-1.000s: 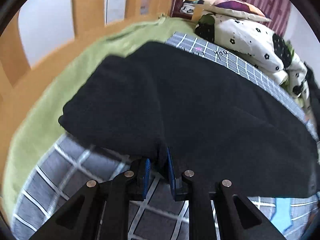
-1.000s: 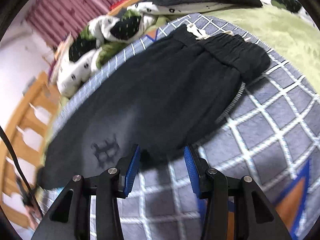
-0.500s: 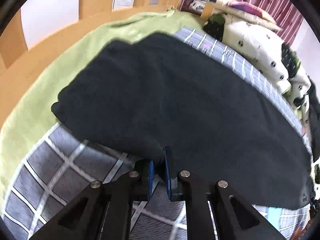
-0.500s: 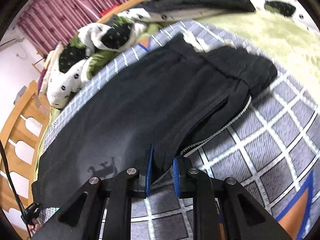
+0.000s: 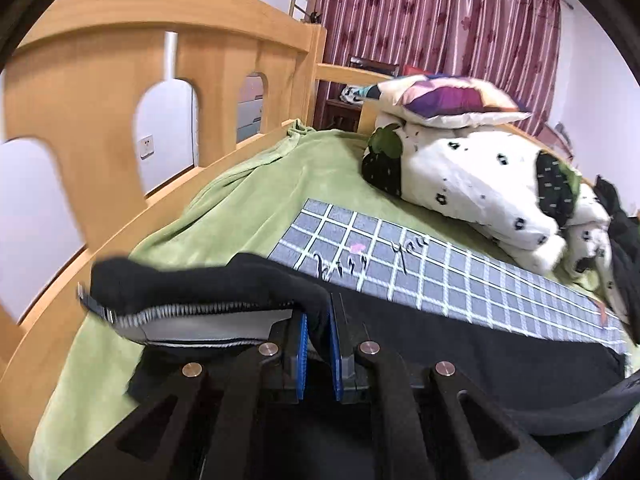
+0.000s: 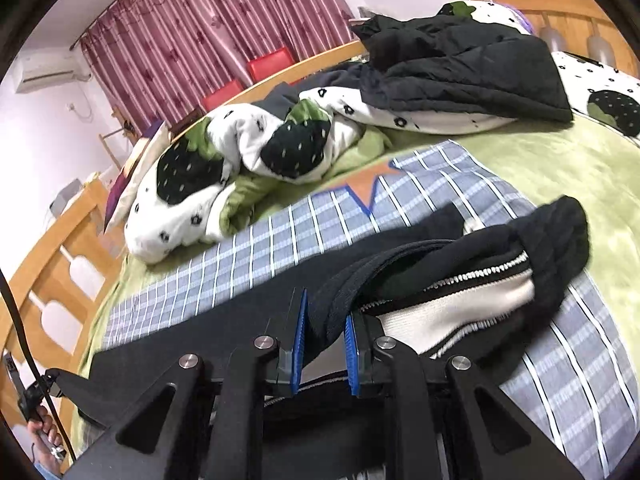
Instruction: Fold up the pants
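The black pants [image 5: 460, 336] lie along a grey checked mat [image 5: 420, 256] on the bed. My left gripper [image 5: 318, 316] is shut on the near edge of the pants and holds it lifted, so the white side stripe [image 5: 208, 326] shows underneath. My right gripper [image 6: 324, 320] is shut on the near edge of the pants [image 6: 224, 320] by the waistband end [image 6: 560, 248], also lifted, with the white stripe [image 6: 452, 312] turned up. The rest of the pants hangs between and below the grippers.
A strawberry-print quilt [image 5: 480, 184] and a pillow [image 5: 448, 100] lie at the back of the bed. A dark jacket [image 6: 460, 68] lies on the quilt [image 6: 240, 152]. A green sheet [image 5: 240, 208] covers the bed. The wooden bed rail [image 5: 120, 92] stands on the left.
Both grippers closed on the near edge of the pants and have lifted it off the mat. The views now tilt up toward the room.
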Tool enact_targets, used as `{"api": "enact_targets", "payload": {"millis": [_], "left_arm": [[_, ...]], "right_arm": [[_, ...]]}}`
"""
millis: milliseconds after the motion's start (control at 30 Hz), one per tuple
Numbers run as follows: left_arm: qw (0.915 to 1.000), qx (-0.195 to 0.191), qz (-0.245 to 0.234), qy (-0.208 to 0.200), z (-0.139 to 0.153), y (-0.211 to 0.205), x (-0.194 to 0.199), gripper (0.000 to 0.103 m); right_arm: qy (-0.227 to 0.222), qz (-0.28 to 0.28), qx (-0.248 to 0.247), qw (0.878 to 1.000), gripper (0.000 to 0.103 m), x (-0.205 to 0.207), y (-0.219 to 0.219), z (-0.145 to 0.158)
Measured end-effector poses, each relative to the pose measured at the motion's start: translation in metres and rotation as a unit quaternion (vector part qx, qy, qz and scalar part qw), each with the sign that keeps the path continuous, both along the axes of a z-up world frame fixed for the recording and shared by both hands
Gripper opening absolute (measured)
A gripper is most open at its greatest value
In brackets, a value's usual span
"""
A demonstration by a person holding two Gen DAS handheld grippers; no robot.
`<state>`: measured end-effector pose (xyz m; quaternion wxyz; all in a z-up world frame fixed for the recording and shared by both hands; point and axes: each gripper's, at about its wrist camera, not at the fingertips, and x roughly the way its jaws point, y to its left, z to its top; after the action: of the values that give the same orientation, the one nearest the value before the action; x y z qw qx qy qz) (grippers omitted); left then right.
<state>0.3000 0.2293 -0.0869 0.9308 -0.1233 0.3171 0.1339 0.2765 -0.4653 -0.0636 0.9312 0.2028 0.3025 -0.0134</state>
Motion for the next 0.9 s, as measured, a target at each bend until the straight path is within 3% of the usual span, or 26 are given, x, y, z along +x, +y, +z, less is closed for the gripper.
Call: {"api": "enact_targets", "payload": {"millis": [167, 233, 333, 367, 400, 433, 467, 633, 700, 767, 900], "left_arm": [[0.9993, 0.008, 0.011, 0.034, -0.043, 0.004, 0.06, 0.01], [0.9972, 0.018, 0.012, 0.072, -0.061, 0.002, 0.078, 0.013], [0.9957, 0.033, -0.001, 0.086, -0.061, -0.006, 0.081, 0.027], [0.9965, 0.032, -0.006, 0.077, -0.057, -0.008, 0.077, 0.036], [0.9973, 0.031, -0.009, 0.066, -0.05, -0.009, 0.07, 0.045], [0.9978, 0.033, -0.009, 0.056, -0.042, -0.011, 0.06, 0.069], [0.9981, 0.036, -0.007, 0.05, -0.036, -0.013, 0.053, 0.078], [0.9974, 0.037, -0.03, 0.055, -0.018, -0.025, -0.007, 0.078], [0.9974, 0.015, -0.034, 0.061, -0.024, -0.022, -0.032, 0.078], [0.9959, -0.032, -0.037, 0.076, -0.04, -0.014, -0.062, 0.078], [0.9796, -0.171, -0.037, 0.1, -0.09, 0.009, -0.111, 0.076]], "right_arm": [[0.023, -0.004, -0.032, 0.999, 0.017, 0.07, 0.009, -0.023], [0.045, -0.006, -0.05, 0.998, 0.019, 0.096, 0.015, -0.04], [0.081, -0.001, -0.051, 0.995, 0.039, 0.121, 0.017, -0.062], [0.09, 0.002, -0.048, 0.995, 0.048, 0.123, 0.017, -0.065], [0.096, 0.003, -0.047, 0.994, 0.051, 0.122, 0.019, -0.067], [0.096, 0.009, -0.048, 0.994, 0.051, 0.118, 0.021, -0.066], [0.094, 0.016, -0.053, 0.994, 0.052, 0.111, 0.023, -0.065], [0.087, 0.037, -0.085, 0.992, 0.057, 0.051, 0.035, -0.052], [0.09, 0.042, -0.074, 0.992, 0.057, 0.024, 0.032, -0.054], [0.092, 0.035, -0.065, 0.993, 0.057, -0.006, 0.027, -0.06], [0.105, 0.024, -0.038, 0.993, 0.057, -0.056, 0.012, -0.084]]}}
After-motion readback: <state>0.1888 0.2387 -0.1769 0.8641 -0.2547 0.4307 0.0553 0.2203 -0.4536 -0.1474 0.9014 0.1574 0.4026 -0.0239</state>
